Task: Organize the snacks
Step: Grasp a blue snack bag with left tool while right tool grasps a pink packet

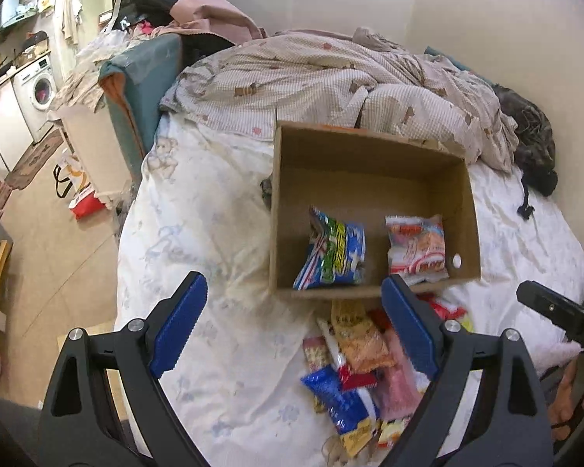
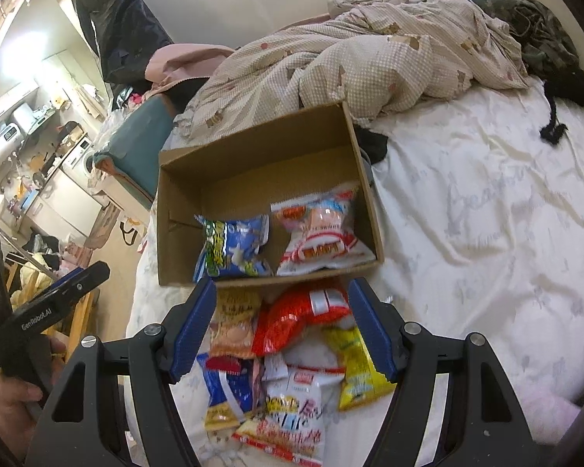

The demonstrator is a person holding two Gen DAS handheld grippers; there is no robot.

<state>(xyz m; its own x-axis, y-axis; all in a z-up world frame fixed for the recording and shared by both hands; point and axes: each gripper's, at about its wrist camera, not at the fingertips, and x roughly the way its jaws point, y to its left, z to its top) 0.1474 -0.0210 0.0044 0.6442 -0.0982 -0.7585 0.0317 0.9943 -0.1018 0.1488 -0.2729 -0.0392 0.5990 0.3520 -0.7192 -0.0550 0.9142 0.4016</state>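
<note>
An open cardboard box [image 1: 288, 210] [image 2: 179, 194] sits on the bed. Inside lie a blue snack bag [image 1: 333, 253] [image 2: 233, 249] and a red-and-white snack bag [image 1: 416, 249] [image 2: 323, 233]. A pile of loose snack packets [image 1: 354, 373] [image 2: 276, 369] lies on the sheet in front of the box, among them a red packet [image 2: 296, 319] and a yellow packet [image 2: 358, 366]. My left gripper [image 1: 294, 319] is open and empty, above the sheet left of the pile. My right gripper [image 2: 282, 323] is open and empty, hovering over the pile.
A rumpled checked duvet [image 1: 311, 74] [image 2: 350, 58] lies behind the box. A dark garment [image 1: 533, 140] lies at the far right. The bed's left edge drops to the floor [image 1: 58, 233], where bags and a washing machine [image 1: 39, 85] stand.
</note>
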